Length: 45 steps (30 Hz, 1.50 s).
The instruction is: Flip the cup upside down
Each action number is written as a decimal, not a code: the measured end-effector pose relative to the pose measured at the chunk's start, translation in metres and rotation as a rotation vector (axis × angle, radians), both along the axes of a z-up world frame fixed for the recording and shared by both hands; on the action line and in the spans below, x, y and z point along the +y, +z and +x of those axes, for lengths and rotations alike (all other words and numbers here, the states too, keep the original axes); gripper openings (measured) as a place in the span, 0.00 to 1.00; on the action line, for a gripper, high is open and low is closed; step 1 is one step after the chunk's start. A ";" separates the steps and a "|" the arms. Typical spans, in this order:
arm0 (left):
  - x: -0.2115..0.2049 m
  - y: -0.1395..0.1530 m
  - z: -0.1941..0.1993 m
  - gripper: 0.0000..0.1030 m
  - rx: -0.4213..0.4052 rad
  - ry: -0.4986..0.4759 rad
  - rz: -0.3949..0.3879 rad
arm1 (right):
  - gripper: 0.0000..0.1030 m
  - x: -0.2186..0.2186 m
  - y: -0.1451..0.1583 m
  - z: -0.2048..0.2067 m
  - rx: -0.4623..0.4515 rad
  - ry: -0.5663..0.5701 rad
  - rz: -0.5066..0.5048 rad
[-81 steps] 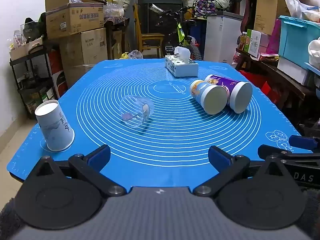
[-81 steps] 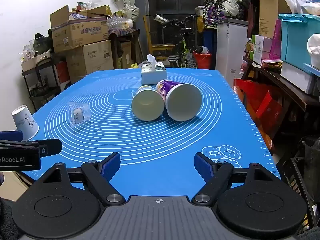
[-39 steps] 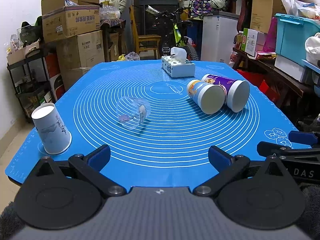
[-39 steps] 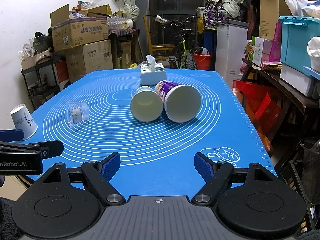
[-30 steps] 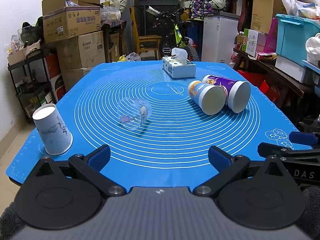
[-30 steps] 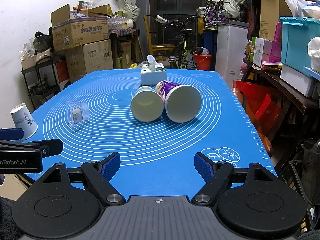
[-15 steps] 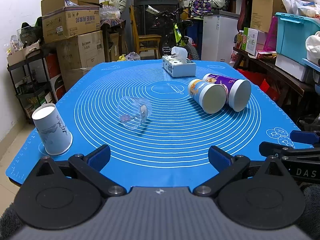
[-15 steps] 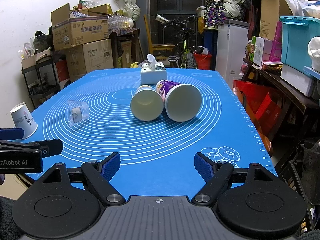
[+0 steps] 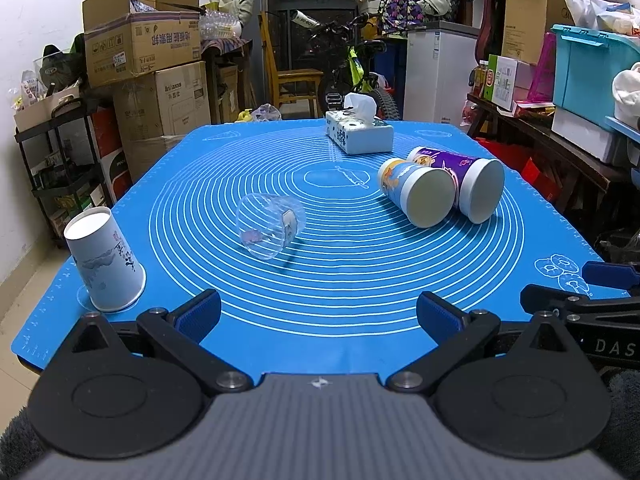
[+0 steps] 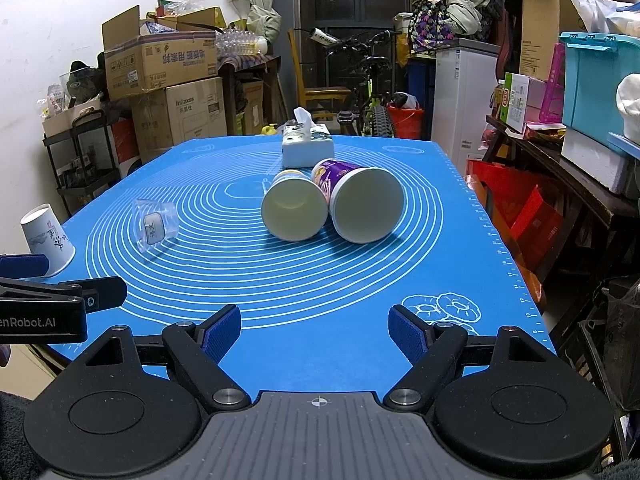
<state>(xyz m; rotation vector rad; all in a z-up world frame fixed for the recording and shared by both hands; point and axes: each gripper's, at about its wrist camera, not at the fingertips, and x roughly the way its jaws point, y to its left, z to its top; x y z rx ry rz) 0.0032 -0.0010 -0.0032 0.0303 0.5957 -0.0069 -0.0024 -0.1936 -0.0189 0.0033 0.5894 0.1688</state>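
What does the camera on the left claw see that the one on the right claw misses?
Only the left view looks into the clear plastic cup's open mouth and sees the right claw's fingers poking in from the right edge. Only the right view shows that cup's white label side-on and the left claw's fingers entering from the left edge. Both show the blue mat, the upside-down white paper cup, the blue cup and purple cup lying side by side, and the tissue box. Both claws are open and empty.

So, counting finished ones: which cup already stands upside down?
The white paper cup at the mat's near left corner, rim down; the clear cup and two printed cups lie sideways.
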 end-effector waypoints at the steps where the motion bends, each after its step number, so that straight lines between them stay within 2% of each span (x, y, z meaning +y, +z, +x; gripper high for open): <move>1: 0.000 0.000 0.000 1.00 0.000 0.000 0.001 | 0.81 0.000 0.001 0.000 0.000 0.000 -0.001; 19: 0.002 -0.001 0.002 0.99 0.001 -0.002 0.003 | 0.81 0.003 -0.005 0.006 -0.001 0.002 -0.007; 24: 0.008 -0.003 0.010 1.00 -0.029 -0.014 0.034 | 0.81 0.004 -0.003 0.016 -0.005 0.008 -0.009; 28: 0.016 -0.005 0.027 1.00 -0.050 -0.029 0.089 | 0.81 0.006 -0.001 0.026 -0.008 0.010 -0.005; 40: 0.043 -0.020 0.099 1.00 -0.028 -0.077 0.153 | 0.81 0.015 -0.006 0.054 0.000 0.007 -0.013; 45: 0.051 -0.031 0.123 1.00 0.018 -0.106 0.138 | 0.81 0.017 -0.014 0.064 0.021 -0.001 -0.016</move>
